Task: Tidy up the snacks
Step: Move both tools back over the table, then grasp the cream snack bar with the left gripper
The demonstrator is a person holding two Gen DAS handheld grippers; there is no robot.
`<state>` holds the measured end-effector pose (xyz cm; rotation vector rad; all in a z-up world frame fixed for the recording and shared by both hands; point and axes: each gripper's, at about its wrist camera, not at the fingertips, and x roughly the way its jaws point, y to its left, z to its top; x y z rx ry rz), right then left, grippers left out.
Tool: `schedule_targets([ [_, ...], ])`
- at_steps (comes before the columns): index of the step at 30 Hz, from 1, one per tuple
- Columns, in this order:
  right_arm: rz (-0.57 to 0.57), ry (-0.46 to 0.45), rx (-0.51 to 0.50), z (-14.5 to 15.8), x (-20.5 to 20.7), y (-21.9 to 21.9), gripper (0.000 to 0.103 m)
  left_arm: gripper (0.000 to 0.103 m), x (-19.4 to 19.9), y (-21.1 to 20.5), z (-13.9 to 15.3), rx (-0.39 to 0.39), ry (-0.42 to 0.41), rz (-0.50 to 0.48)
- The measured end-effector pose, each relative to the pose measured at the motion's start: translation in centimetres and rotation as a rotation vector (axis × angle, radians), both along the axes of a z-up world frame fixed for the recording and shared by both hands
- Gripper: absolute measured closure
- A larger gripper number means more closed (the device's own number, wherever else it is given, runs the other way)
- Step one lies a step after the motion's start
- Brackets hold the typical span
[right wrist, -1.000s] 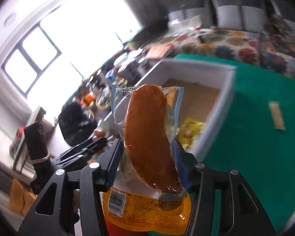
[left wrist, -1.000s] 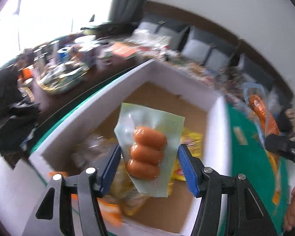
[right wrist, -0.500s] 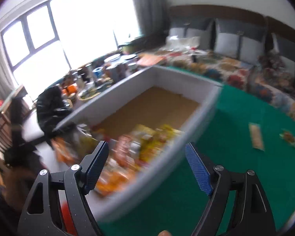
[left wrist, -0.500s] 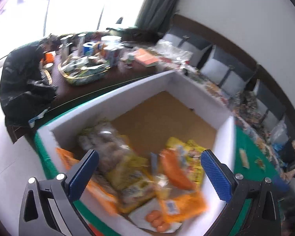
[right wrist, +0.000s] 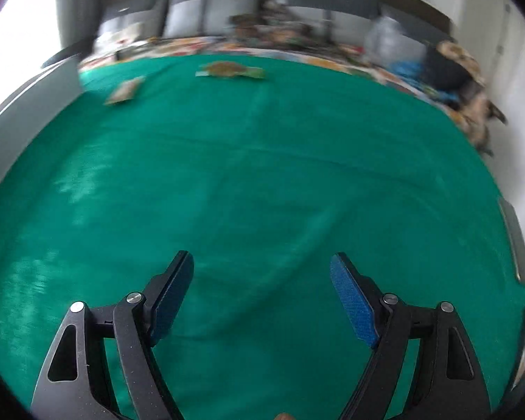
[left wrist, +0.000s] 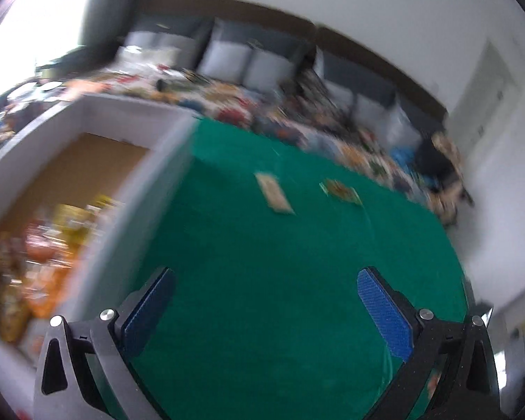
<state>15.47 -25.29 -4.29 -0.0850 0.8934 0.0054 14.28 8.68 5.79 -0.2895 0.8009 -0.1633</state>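
Both packs dropped into white box; left gripper and right gripper now gape empty, swung over green cloth; two snack packets remain beyond box, next targets

Right gripper gapes empty above green cloth; two packets lie far off.

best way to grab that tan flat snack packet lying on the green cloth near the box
The tan packet lies flat on the green cloth, so probably come from above with open jaws across its narrow width, near the middle. The picture is too blurred to judge its edges.
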Motion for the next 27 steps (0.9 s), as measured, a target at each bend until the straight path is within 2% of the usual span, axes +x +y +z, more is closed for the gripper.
schedule_targets([
  [4, -0.048, -0.011, 0.002, 0.0, 0.9, -2.6, 0.020, 0.001, 1.9, -5.2, -3.8, 0.024, 0.085, -0.062],
  [7, -0.062, -0.014, 0.003, -0.5, 1.6, -4.1, 0.020, 0.001, 3.2, -7.6, -6.8, 0.048, 0.146, -0.060],
  [11, -0.063, 0.000, 0.054, -1.1, 0.9, -5.6, 0.020, 0.001, 4.7, -9.2, -10.1, 0.136, 0.194, -0.031],
  [17, -0.066, 0.014, 0.073, -1.5, 0.8, -5.8, 0.017, 0.001, 6.0, -9.4, -13.0, 0.278, 0.185, 0.009],
  [20, -0.069, 0.017, 0.072, -1.6, 0.8, -5.8, 0.016, 0.001, 6.5, -9.5, -14.0, 0.310, 0.202, -0.004],
  [21, -0.069, 0.017, 0.071, -1.6, 0.9, -5.8, 0.016, 0.000, 6.4, -9.7, -14.1, 0.332, 0.183, -0.010],
  [27, -0.069, 0.017, 0.072, -1.6, 0.9, -5.8, 0.016, 0.000, 6.2, -9.7, -14.3, 0.328, 0.149, -0.008],
])
